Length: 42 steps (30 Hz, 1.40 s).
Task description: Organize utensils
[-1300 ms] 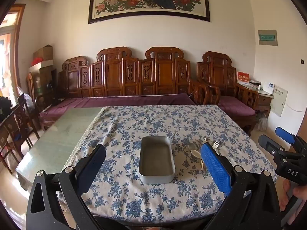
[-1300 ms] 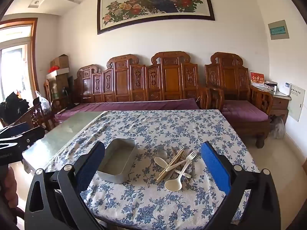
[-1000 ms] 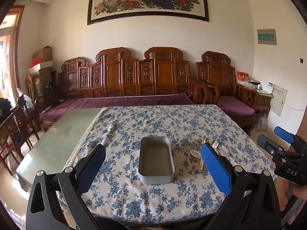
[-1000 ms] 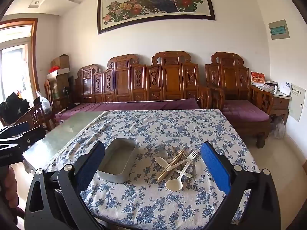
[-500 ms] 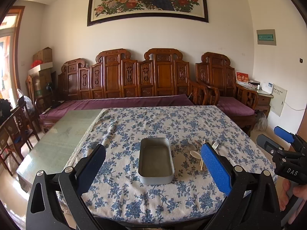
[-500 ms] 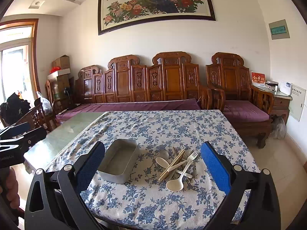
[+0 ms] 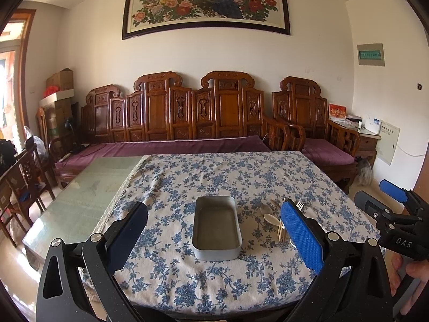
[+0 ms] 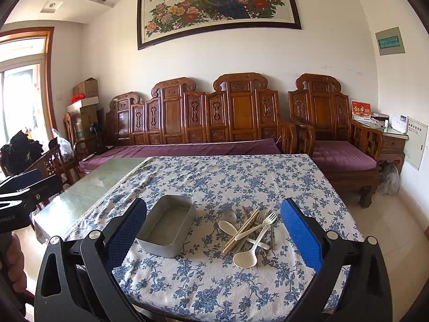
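An empty grey metal tray [image 7: 216,228] [image 8: 167,225] lies on the blue-flowered tablecloth [image 7: 214,177] [image 8: 228,177] near the table's front. To its right is a pile of utensils [image 8: 250,230] [image 7: 276,218]: white plastic spoons, a white fork, wooden chopsticks and a metal fork. My left gripper [image 7: 214,230] hangs open above the front edge, its fingers either side of the tray. Over the pile, my right gripper [image 8: 213,230] is open too, with nothing between its fingers. Each gripper shows at the edge of the other's view, held by a hand.
The cloth leaves a bare green glass strip [image 7: 88,187] at the table's left. A carved wooden bench with purple cushions [image 7: 171,145] runs behind the table, an armchair [image 8: 337,139] at the right. Wooden chairs [image 7: 18,187] stand to the left.
Both cameras have lifted or drifted back a little; the tray and utensils sit slightly lower in view. Nothing on the table has moved and both grippers have stayed open.
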Tool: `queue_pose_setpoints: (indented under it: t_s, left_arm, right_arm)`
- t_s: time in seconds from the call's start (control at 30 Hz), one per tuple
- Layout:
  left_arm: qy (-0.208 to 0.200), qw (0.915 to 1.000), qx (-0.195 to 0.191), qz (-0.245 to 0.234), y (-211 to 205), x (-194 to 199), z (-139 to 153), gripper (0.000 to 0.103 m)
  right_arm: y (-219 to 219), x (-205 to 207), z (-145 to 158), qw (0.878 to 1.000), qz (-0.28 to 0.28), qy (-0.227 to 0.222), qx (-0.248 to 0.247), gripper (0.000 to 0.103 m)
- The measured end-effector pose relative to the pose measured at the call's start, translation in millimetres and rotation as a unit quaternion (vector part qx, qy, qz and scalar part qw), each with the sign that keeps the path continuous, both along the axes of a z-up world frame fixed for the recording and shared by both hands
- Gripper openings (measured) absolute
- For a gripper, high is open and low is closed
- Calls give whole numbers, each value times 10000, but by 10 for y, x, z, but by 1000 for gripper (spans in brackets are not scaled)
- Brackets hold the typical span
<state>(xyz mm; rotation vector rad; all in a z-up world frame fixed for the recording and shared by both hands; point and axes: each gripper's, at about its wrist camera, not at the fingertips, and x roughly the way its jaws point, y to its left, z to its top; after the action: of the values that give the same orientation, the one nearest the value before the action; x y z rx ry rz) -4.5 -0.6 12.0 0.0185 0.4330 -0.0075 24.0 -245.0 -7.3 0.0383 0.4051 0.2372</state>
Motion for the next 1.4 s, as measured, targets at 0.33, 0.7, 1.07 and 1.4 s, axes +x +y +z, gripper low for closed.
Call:
queue_pose_setpoints:
  t_s: [0.33,0.7,1.07,1.4]
  left_arm:
    - [-28,10000,-1,-11,-15,-17,15,96]
    - [-37,10000,-4,-11,-18,-26,6,96]
    - [-44,10000,3,-13,-26,-24,11,96]
    - [-48,10000,1,-11,-26,-28,3,96]
  right_arm:
    - [14,11,-3,10000,8,1,18,101]
    - [14,9,-4,10000,8,-3,19,101]
    - [8,-1,46,10000,14,-14,23,101]
    - [7,-12,79,10000,19,-19,31,101]
